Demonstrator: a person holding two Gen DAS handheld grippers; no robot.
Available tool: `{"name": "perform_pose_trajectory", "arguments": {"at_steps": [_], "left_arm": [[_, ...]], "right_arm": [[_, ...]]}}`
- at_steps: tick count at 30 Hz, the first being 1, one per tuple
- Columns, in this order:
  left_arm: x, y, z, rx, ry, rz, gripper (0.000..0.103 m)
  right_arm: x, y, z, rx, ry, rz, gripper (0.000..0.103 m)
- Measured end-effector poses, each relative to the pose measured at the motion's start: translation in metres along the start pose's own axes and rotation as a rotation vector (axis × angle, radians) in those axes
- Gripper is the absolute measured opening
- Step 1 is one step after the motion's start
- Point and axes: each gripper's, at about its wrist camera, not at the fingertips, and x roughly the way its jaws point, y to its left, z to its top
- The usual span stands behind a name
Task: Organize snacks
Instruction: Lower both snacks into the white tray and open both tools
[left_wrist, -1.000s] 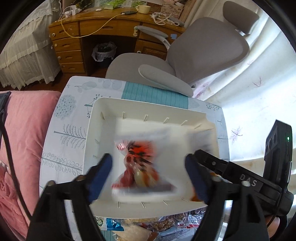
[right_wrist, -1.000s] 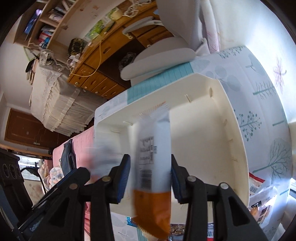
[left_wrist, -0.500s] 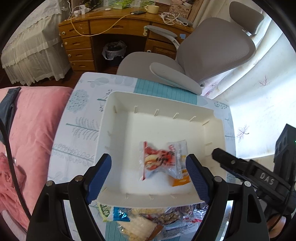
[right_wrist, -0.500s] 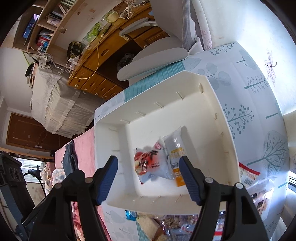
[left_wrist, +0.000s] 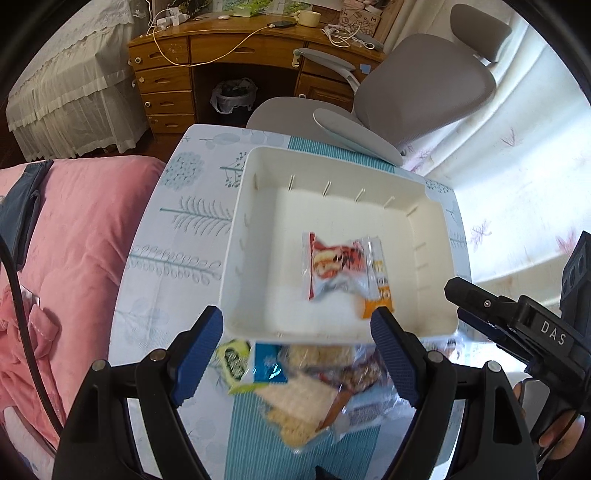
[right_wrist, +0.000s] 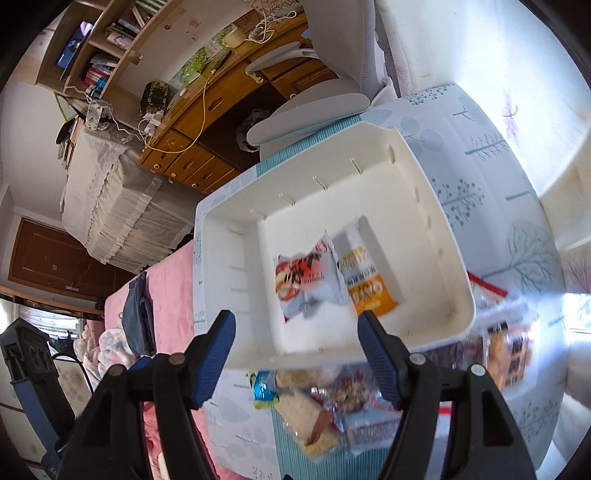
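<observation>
White bin (left_wrist: 236, 236) w/ red snack pkt (left_wrist: 334, 264), orange pkt (left_wrist: 380, 291)

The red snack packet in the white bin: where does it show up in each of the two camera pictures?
Left wrist view: the red packet lies mid-picture, right of the bin's middle, touching the orange packet on its right.
Right wrist view: the red packet lies mid-picture, left of the orange packet.
Shared landmark: the white bin holding both, with the loose snack pile in front.
</observation>
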Motion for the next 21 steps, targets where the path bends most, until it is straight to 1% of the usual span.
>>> {"name": "perform_pose_trajectory", "arguments": {"at_steps": [11, 21], "left_arm": [[-0.040, 0.026, -0.052, 0.050, -0.005, -0.006, 0.081], [-0.051, 0.033, -0.091, 0.106, 0.036, -0.055, 0.081]], "right_arm": [[-0.036, 0.014, -0.078, 0.006, -0.077, -0.055, 0.069], [-0.058, 0.002, -0.143, 0.060, -0.135, -0.113, 0.069]]}}
